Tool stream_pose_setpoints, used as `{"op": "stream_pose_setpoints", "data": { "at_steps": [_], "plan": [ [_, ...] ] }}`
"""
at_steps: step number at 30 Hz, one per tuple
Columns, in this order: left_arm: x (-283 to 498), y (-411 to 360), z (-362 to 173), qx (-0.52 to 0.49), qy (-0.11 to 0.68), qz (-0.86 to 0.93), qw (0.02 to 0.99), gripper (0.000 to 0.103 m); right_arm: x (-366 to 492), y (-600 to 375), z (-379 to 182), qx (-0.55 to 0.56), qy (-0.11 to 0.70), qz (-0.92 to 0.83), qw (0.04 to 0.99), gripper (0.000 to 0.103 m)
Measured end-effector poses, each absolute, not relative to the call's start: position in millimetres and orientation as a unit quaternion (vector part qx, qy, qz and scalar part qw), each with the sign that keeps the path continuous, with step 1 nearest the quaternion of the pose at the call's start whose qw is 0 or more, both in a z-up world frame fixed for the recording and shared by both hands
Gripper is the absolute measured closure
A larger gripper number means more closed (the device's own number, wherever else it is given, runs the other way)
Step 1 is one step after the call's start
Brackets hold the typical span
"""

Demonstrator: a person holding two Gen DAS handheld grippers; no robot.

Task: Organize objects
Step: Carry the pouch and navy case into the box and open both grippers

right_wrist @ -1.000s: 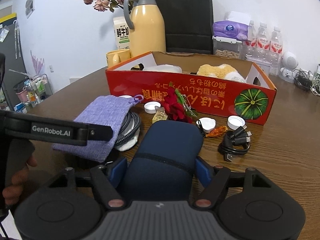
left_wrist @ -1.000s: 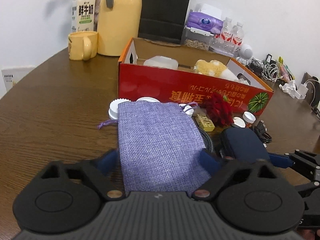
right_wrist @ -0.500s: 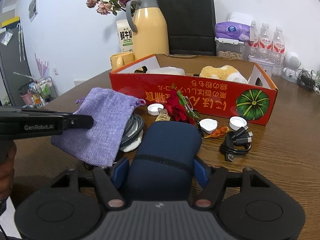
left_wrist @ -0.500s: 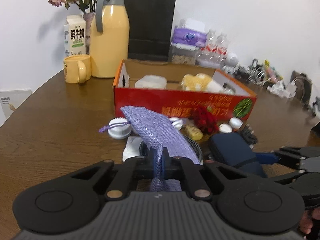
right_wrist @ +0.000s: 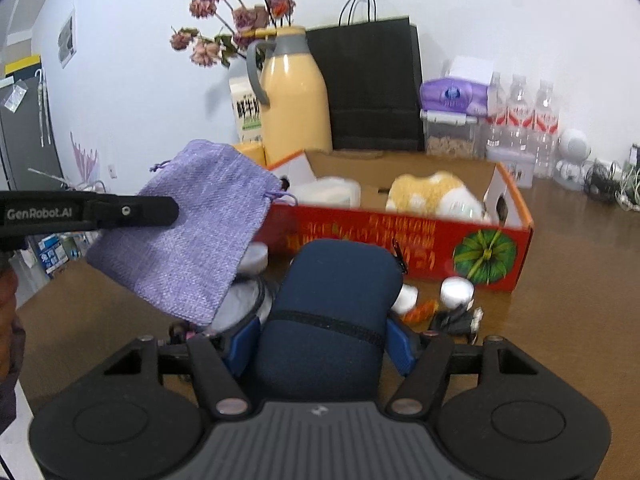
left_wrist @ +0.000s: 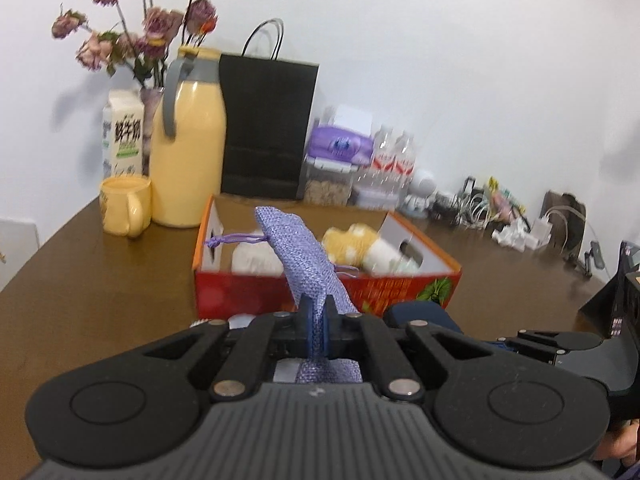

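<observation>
Left wrist view: my left gripper (left_wrist: pixel 318 322) is clamped tight on the purple pouch (left_wrist: pixel 298 254), held up in front of the red box (left_wrist: pixel 404 286). Right wrist view: my right gripper (right_wrist: pixel 320 340) grips the navy case (right_wrist: pixel 332 312) between its pads, raised off the bench (right_wrist: pixel 560 288) before the red box, the pouch to its left.

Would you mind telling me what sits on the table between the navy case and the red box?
White lids, an orange scrap and a black cable, shown in the right wrist view.
</observation>
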State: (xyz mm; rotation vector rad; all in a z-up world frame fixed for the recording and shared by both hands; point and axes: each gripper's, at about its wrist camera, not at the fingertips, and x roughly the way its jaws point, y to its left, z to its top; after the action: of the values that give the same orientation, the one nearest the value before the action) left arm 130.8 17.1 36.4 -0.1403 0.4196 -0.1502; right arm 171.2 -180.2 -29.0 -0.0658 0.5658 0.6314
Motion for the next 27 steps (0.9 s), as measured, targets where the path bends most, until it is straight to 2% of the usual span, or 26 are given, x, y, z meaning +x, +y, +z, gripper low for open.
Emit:
{"op": "stream_pose_setpoints", "data": {
  "at_steps": [15,21,27],
  "plan": [
    [229.9,17.1,74.4,-0.092,0.163,-0.085,0.979,0.098,260.4,-163.4,23.6,-0.039,0.212,0.293,0.931,0.038],
    [280.9,19.0,69.9,-0.097,0.177,-0.086,0.976,0.098,311.3,-156.9,25.0,-0.033,0.212,0.287,0.934,0.038],
    [323.1,26.3,43.8,-0.109,0.214,-0.088,0.967,0.098,352.8,-143.8,14.8,-0.05,0.225,0.284,0.931,0.038]
  ]
}}
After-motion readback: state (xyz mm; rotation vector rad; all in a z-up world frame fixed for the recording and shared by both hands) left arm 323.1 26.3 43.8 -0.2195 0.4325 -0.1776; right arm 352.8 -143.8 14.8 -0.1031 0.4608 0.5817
